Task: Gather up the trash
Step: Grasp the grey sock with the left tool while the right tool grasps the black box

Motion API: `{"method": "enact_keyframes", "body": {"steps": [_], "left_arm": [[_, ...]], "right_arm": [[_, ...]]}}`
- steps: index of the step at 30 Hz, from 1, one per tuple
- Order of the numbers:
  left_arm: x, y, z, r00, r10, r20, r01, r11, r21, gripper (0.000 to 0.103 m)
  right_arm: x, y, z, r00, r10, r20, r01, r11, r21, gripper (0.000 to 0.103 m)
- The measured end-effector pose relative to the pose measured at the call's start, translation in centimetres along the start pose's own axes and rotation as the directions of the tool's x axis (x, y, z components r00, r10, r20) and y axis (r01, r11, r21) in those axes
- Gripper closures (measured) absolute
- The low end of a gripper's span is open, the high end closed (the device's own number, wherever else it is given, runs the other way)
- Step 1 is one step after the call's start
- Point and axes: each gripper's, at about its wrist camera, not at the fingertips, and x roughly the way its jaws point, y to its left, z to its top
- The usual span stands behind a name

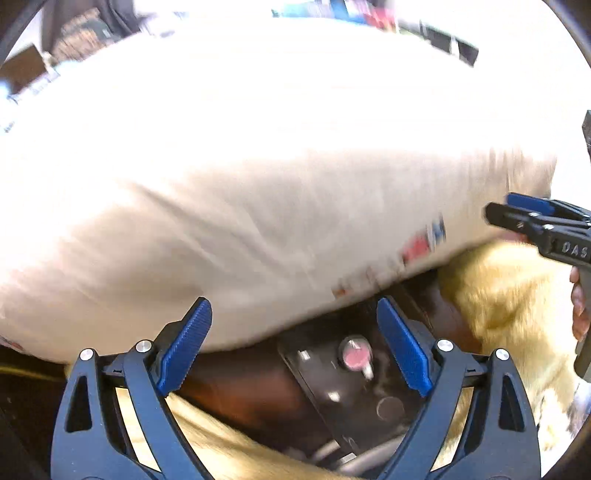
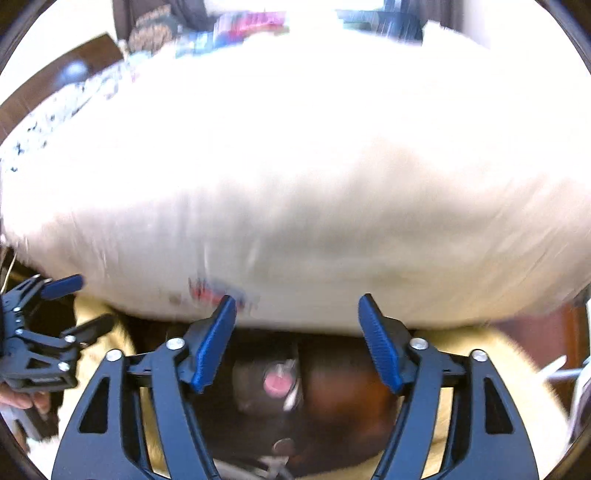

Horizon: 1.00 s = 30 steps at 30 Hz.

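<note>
**Both grippers open under a big white pillow**

Left wrist view is showing the left gripper point(image 1: 295, 343) with its blue ribbed fingers point(image 1: 186, 345) standing wide apart and holding nothing. A large, plump white fabric pillow with a small red and blue printed label point(image 1: 236, 177) is filling most of the frame above the fingertips, blurred by motion; whether its lower edge is touching them is not clear. Beneath the pillow, between the fingers, a dark brown rounded surface point(image 1: 251, 387) is showing, and on it a black device with a small pink round knob point(image 1: 354, 354) is lying. Shaggy cream-yellow fur fabric point(image 1: 509, 295) is spreading to the right and below. At the right edge the right gripper point(image 1: 517, 214) is reaching in beside the pillow's corner, its fingers appearing close together from this angle.

Right wrist view is showing that gripper point(image 2: 297, 339) with its fingers point(image 2: 380, 343) spread wide and empty, the pillow point(image 2: 295, 184) bulging just above them. The left gripper point(image 2: 79, 301) is appearing at the left edge, open. No clear piece of trash is recognisable in either view; colourful blurred items point(image 2: 251, 22) are lying far behind the pillow.
</note>
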Motion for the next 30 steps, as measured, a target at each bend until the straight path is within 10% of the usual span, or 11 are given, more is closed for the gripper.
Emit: {"method": "enact_keyframes", "body": {"steps": [15, 30], "left_arm": [[-4.4, 4.9, 11.5, 0.969, 0.151, 0.195, -0.148, 0.989, -0.029, 0.017], [0.9, 10.1, 19.0, 0.967, 0.216, 0.136, -0.184, 0.959, -0.214, 0.023]], "right_arm": [[-1.6, -4.6, 11.6, 0.968, -0.136, 0.209, 0.13, 0.991, 0.041, 0.022], [3.1, -5.9, 16.1, 0.958, -0.222, 0.183, 0.223, 0.975, 0.014, 0.026]]}}
